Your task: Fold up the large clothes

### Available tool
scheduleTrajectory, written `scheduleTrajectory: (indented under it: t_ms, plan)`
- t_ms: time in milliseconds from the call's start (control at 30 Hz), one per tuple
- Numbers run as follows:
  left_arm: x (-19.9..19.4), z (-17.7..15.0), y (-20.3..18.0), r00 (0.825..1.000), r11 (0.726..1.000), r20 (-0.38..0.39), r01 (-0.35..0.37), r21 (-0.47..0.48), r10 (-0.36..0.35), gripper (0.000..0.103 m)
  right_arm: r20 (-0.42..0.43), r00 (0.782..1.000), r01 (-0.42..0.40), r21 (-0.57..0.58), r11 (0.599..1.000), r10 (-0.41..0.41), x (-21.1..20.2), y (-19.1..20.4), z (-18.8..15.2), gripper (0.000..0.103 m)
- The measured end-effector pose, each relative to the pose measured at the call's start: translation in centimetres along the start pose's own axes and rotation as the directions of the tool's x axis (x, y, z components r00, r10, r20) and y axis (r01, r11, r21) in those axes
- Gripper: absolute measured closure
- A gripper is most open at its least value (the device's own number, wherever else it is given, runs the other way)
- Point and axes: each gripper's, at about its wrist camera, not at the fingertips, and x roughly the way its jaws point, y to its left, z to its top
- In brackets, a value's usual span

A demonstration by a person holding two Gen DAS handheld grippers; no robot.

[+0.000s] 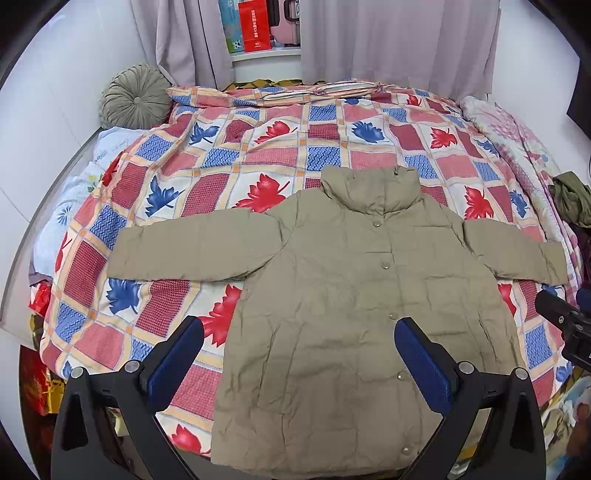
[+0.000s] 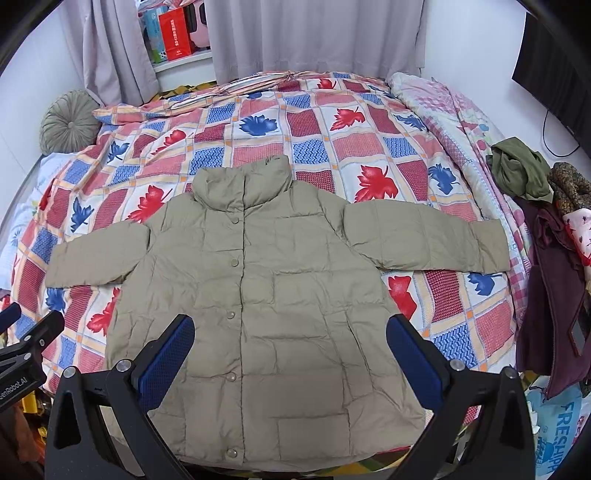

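A beige puffer jacket [image 1: 343,295] [image 2: 266,295] lies flat and face up on the bed, buttoned, collar toward the far side, both sleeves spread out sideways. My left gripper [image 1: 299,332] hovers open above the jacket's lower left part, its blue pads wide apart with nothing between them. Over the lower middle of the jacket my right gripper [image 2: 290,330] also hangs open and holds nothing. Each gripper shows at the edge of the other's view: the right gripper [image 1: 565,325], the left gripper [image 2: 26,347].
The bed carries a quilt [image 1: 221,155] with red and blue leaf squares. A round grey-green cushion [image 1: 135,96] sits at the far left corner. Crumpled clothes [image 2: 543,206] pile along the bed's right side. Curtains [image 2: 314,37] and a shelf with a red bag [image 1: 255,25] stand behind.
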Motion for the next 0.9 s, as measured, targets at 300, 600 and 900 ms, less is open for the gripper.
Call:
scheduleTrajectory:
  t_ms: [300,600,900]
  plan:
    - [-0.15,0.08,0.09,1.000,1.000,0.002,-0.002,0.000,0.002,0.000,0.003,1.000,-0.001,0.000,1.000,0.001,-0.19,0.24,0.12,0.000]
    - [-0.13,0.04,0.12,1.000,1.000,0.002,-0.002,0.001,0.002,0.000,0.005,1.000,-0.003,0.001,1.000,0.003,-0.18,0.18,0.06,0.000]
    - [-0.13,0.05,0.12,1.000,1.000,0.002,-0.002,0.000,0.002,0.000,0.006,1.000,-0.005,0.001,1.000,0.005,-0.15,0.14,0.05,0.000]
